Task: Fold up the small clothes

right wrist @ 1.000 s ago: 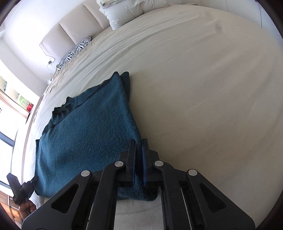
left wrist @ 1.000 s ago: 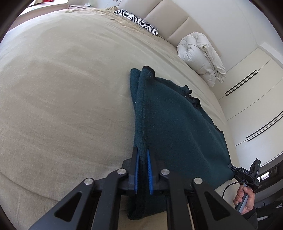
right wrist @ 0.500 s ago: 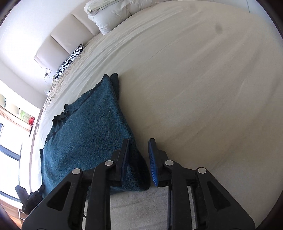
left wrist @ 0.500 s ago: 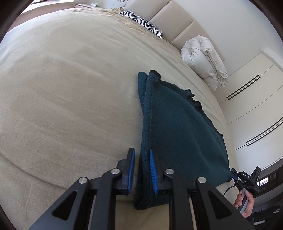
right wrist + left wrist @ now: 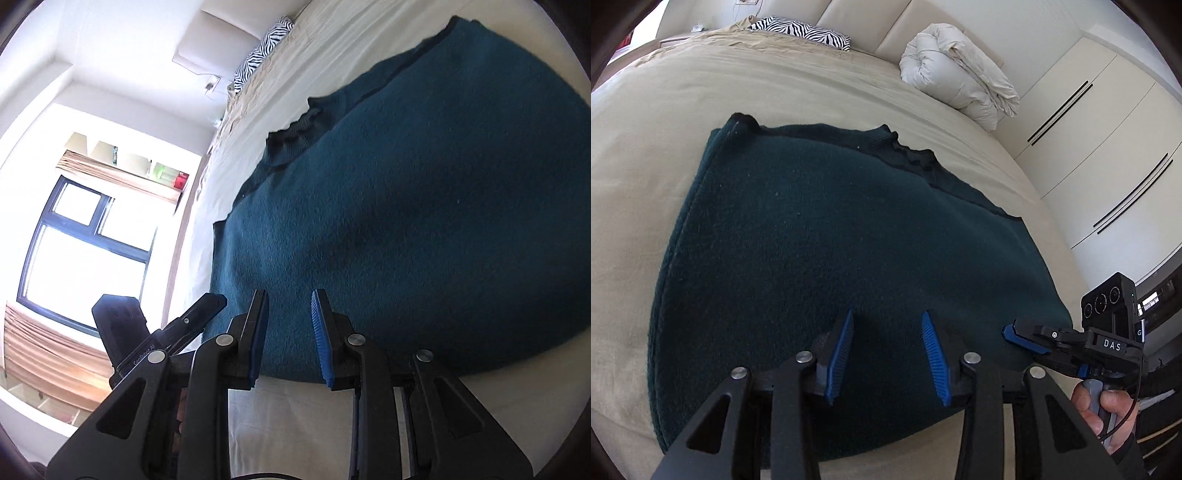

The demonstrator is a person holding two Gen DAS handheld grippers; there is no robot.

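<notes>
A dark teal knitted garment [image 5: 827,236] lies flat and folded on the beige bed; it also fills the right wrist view [image 5: 424,206], with its ribbed collar [image 5: 295,136] at the far edge. My left gripper [image 5: 888,328] is open and empty, hovering over the garment's near edge. My right gripper [image 5: 288,314] is open and empty, over the near edge too. The right gripper also shows at the garment's right corner in the left wrist view [image 5: 1015,332]. The left gripper's fingers [image 5: 199,314] show at the left in the right wrist view.
The bed [image 5: 646,155] stretches wide around the garment. A rolled white duvet [image 5: 960,85] and a zebra pillow [image 5: 798,31] lie by the headboard. White wardrobe doors [image 5: 1108,147] stand to the right. A window [image 5: 81,254] is to the left.
Both grippers have opened and let go of the garment's side edges. Both have swung in toward the middle of its near edge and now face across the cloth.
</notes>
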